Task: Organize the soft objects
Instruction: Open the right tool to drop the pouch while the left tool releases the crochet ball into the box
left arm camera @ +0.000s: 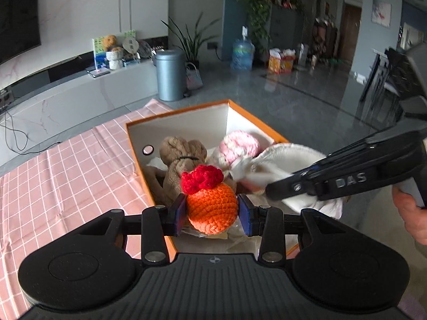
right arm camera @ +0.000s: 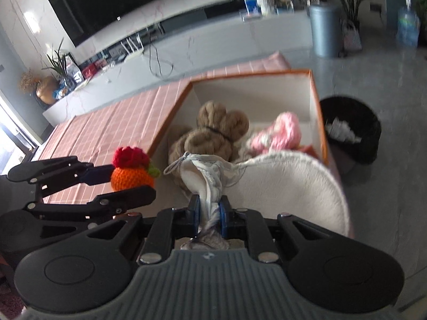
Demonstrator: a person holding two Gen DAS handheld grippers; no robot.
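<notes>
Crocheted orange ball (left arm camera: 212, 210) with a red knitted top sits clamped between the blue pads (left arm camera: 178, 214) of the left gripper (left arm camera: 212, 213), whose jaws stand about half apart and press on both its sides. Out past those fingertips lies an orange-rimmed box (left arm camera: 176, 110) on a pink checked tablecloth (left arm camera: 66, 170); inside it, straight ahead of the jaws, is a brown plush toy (left arm camera: 181, 160), and just to the right of that a pink and white knitted ball (left arm camera: 237, 146). Further right, the right gripper (right arm camera: 209, 213) has its jaws nearly together, pinching a bunched fold of a white fleecy cloth (right arm camera: 293, 186) with a lace edge. Most of this cloth spreads to the right of those jaws, over the near right corner of the box. A hand (left arm camera: 411, 213) grips its handle.
</notes>
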